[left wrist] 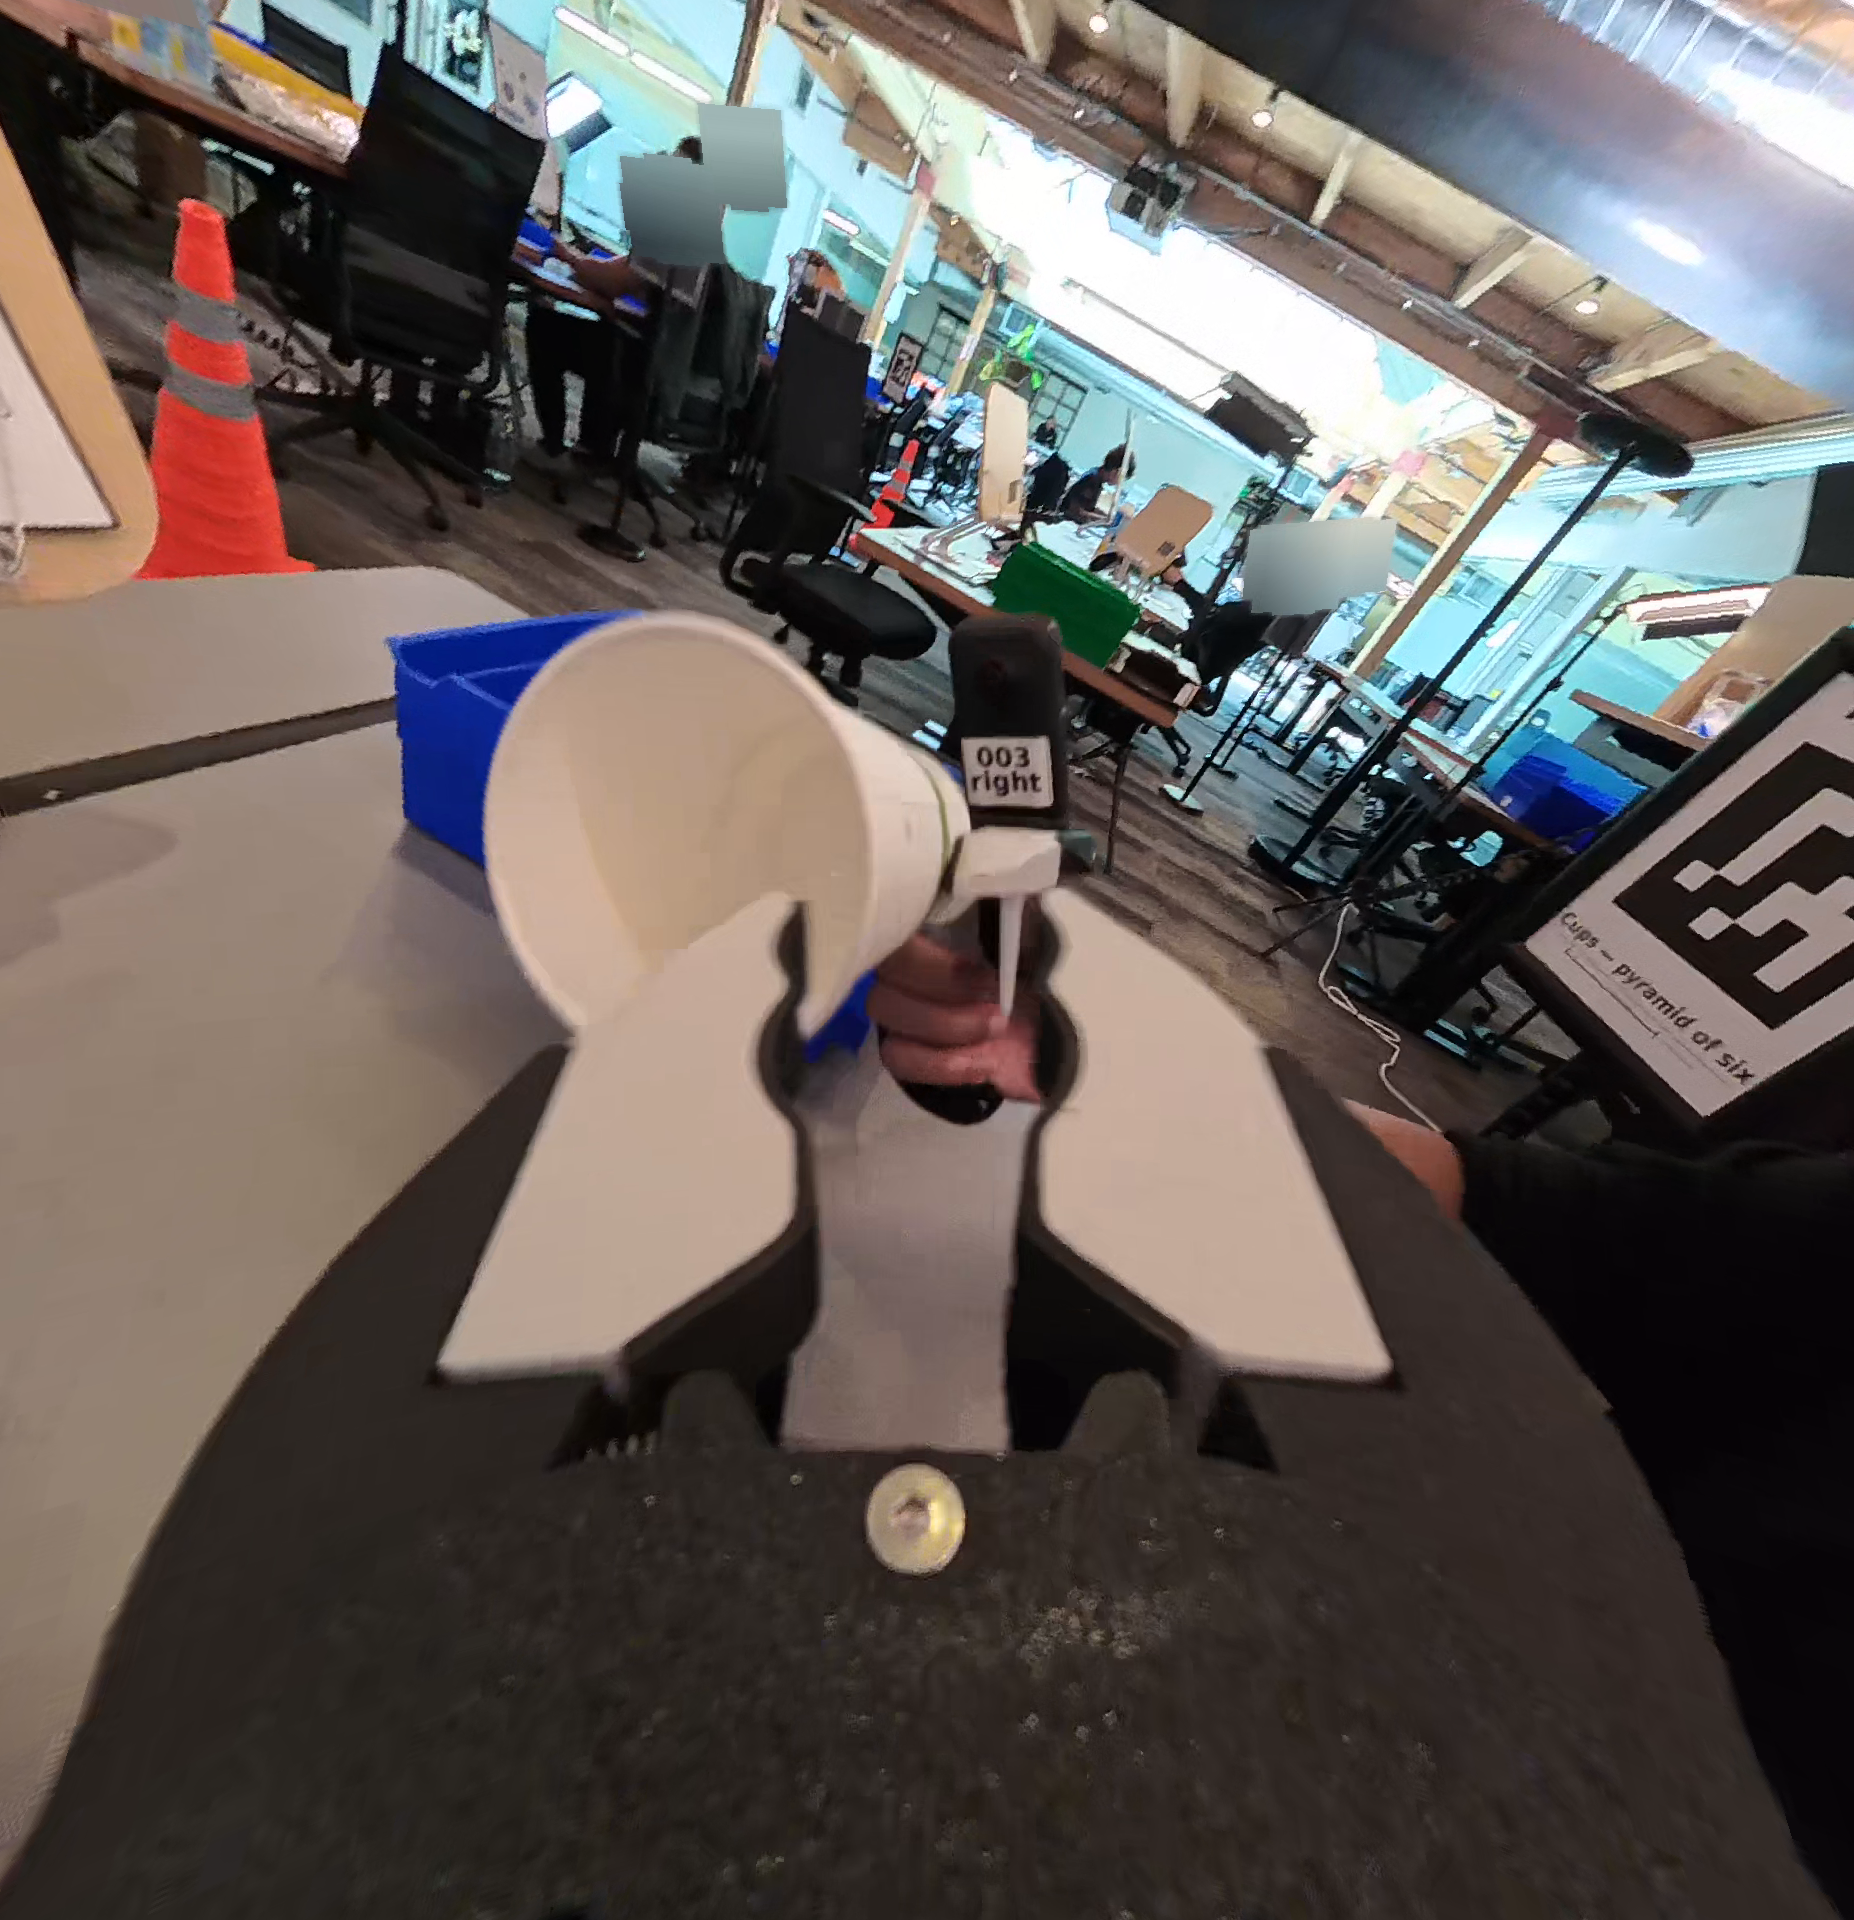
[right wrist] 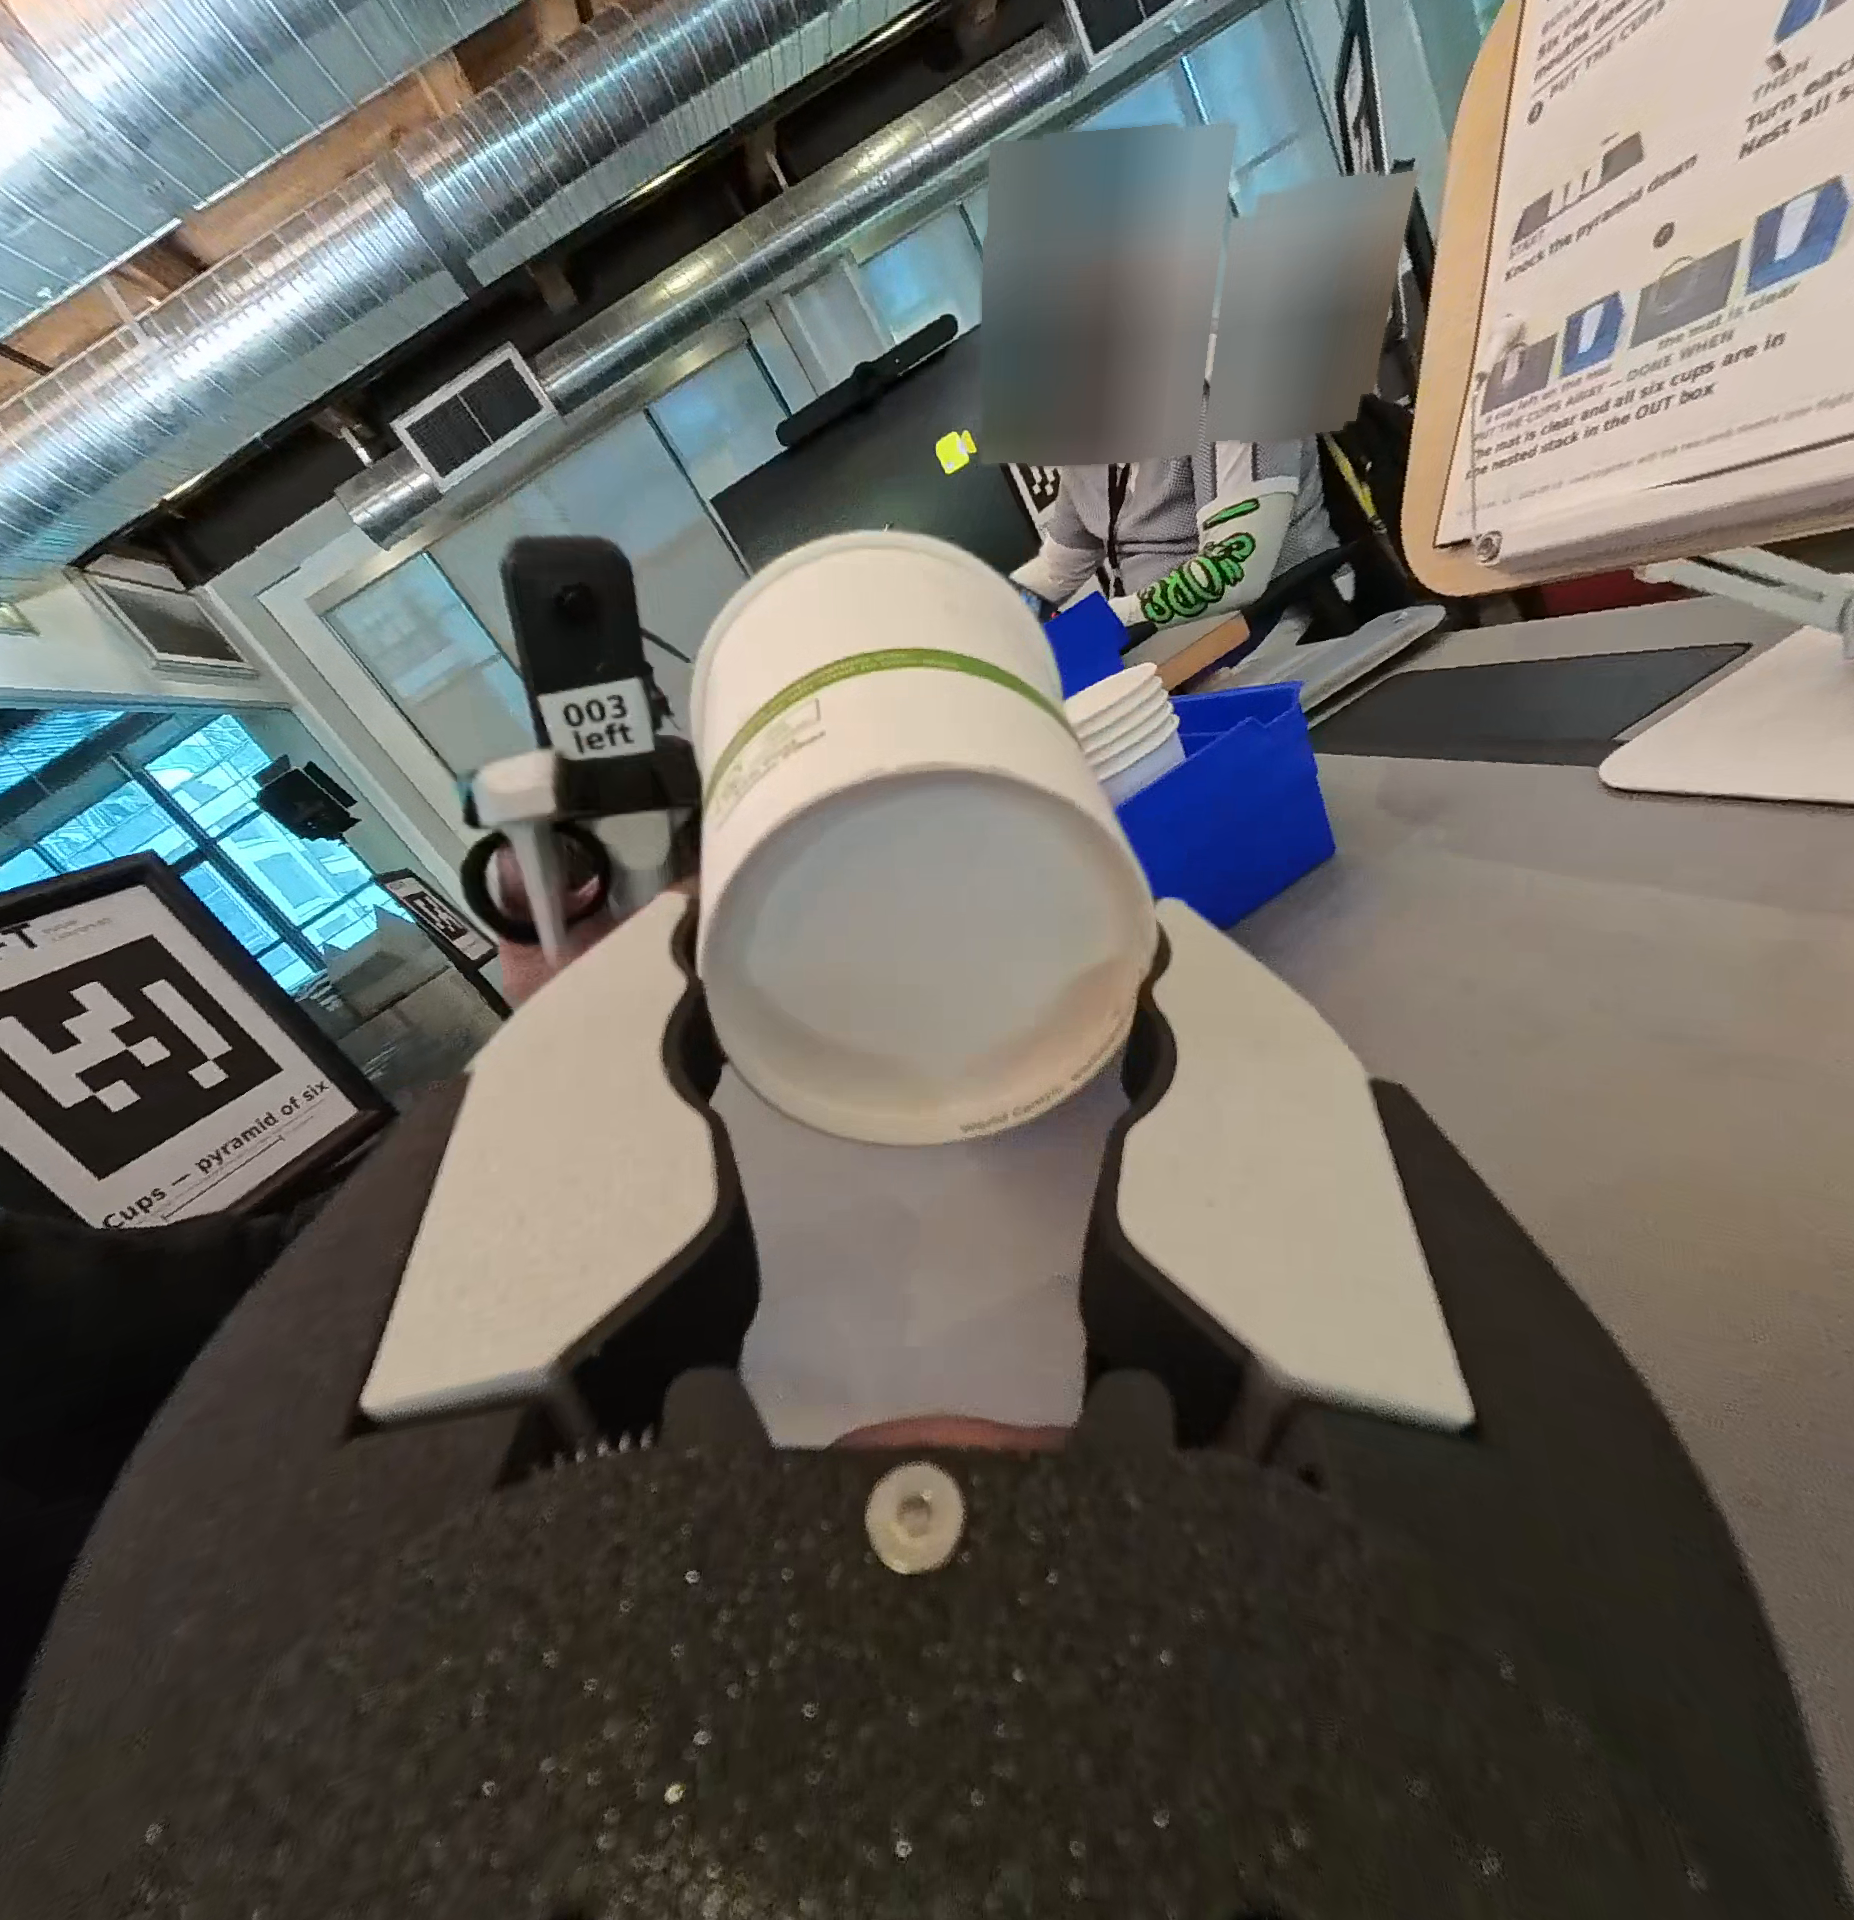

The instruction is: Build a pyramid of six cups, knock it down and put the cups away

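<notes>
A white paper cup with a green band (right wrist: 902, 831) is held on its side between the fingers of my right gripper (right wrist: 928, 935), its base toward that camera. In the left wrist view the same cup (left wrist: 684, 810) points its open mouth at me, with the right gripper (left wrist: 1006, 862) shut on its base end. My left gripper (left wrist: 902, 935) is open just below and in front of the cup's mouth. The cup's lower rim shows in the gap between the left fingers; I cannot tell if it touches one. A nested stack of white cups (right wrist: 1125, 727) stands in a blue bin (right wrist: 1245, 810).
The blue bin (left wrist: 455, 707) sits on the grey table (left wrist: 175, 1039) behind the cup. A framed marker sign (left wrist: 1754, 883) stands at the table's edge. An instruction board on a white stand (right wrist: 1650, 260) is at the far right. An orange cone (left wrist: 211, 416) stands beyond the table.
</notes>
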Motion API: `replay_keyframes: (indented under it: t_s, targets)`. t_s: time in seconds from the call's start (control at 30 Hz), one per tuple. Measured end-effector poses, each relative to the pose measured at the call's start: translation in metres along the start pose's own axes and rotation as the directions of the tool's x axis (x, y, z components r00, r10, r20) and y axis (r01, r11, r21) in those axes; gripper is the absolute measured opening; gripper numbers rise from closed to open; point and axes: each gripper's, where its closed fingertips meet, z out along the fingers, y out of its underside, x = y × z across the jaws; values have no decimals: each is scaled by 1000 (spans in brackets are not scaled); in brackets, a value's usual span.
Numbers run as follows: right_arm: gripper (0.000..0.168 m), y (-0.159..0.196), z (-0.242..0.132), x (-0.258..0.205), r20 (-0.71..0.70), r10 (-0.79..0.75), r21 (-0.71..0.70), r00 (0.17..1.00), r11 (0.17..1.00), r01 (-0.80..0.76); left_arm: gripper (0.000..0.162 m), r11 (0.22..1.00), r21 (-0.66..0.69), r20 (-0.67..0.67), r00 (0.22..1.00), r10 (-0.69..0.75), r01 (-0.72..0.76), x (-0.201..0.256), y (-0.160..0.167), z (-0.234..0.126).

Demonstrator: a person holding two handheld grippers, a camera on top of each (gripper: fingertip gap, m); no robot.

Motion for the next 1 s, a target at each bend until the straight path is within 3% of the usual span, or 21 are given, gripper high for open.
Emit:
replay_keyframes:
  t_s: [0.07,0.23,0.33,0.43,0.53,0.67,0.77,0.83,1.0]
  targets:
    - [77,-6,-4,3,-27,-3,3,1000,1000,3,63,1000,-24,100,995,6,-3,-6,18,-11]
    - [77,-45,-9,15,-216,-172,-75,961,984,159,63,993,-117,415,909,48,1,-22,106,-47]
    - [77,-60,2,35,-358,-330,-309,874,925,222,60,988,-154,560,825,83,5,-25,154,-66]
    - [77,-53,26,55,-339,-512,-623,789,751,219,59,975,-222,560,821,108,23,-15,182,-65]
    - [77,-22,48,76,-195,-605,-863,772,480,157,59,959,-283,534,830,158,0,-12,191,-59]
    - [78,16,65,107,-43,-627,-985,778,158,73,59,942,-335,504,847,172,8,-11,203,-54]
    - [77,41,67,128,23,-619,-1000,785,-21,13,58,934,-357,497,846,193,-3,-11,207,-53]
    - [77,53,65,141,39,-612,-995,790,-95,-24,58,930,-367,496,841,215,-21,-11,206,-54]
    - [77,63,69,155,43,-601,-990,798,-135,-48,58,928,-371,491,844,216,-22,-11,206,-55]
